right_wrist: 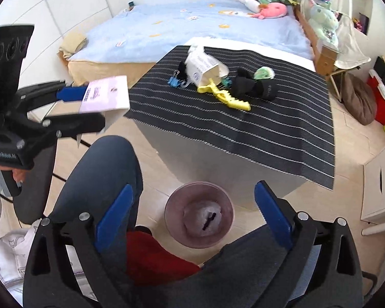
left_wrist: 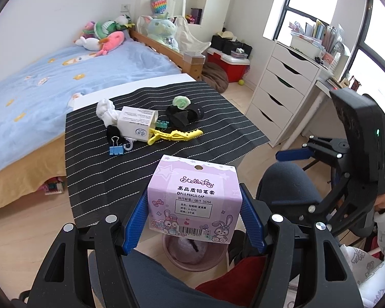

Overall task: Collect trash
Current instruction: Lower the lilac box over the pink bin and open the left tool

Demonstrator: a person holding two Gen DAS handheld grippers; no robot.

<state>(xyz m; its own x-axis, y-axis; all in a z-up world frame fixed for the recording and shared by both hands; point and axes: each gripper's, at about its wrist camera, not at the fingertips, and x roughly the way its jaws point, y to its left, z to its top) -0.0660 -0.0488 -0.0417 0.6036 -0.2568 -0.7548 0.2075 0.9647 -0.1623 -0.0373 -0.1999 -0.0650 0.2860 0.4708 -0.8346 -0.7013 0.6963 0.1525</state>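
My left gripper (left_wrist: 193,213) is shut on a purple pencil-cap box (left_wrist: 195,197), blue pads pressed on its two sides, held above a pink trash bin (left_wrist: 192,256) on the floor. In the right wrist view the same box (right_wrist: 105,95) hangs at the left, off the table edge. My right gripper (right_wrist: 195,191) stands wide open over the bin (right_wrist: 199,214), nothing between its fingers. The bin holds a crumpled pale wad and a small black piece. On the striped cloth lie a white carton (left_wrist: 138,125) and white tissue (left_wrist: 105,110).
A yellow clip (left_wrist: 174,134), blue binder clip (left_wrist: 115,148) and black socks (left_wrist: 182,115) lie on the black striped table cloth (left_wrist: 213,133). A person's dark-trousered knees (right_wrist: 102,174) flank the bin. A bed stands behind, white drawers (left_wrist: 282,97) to the right.
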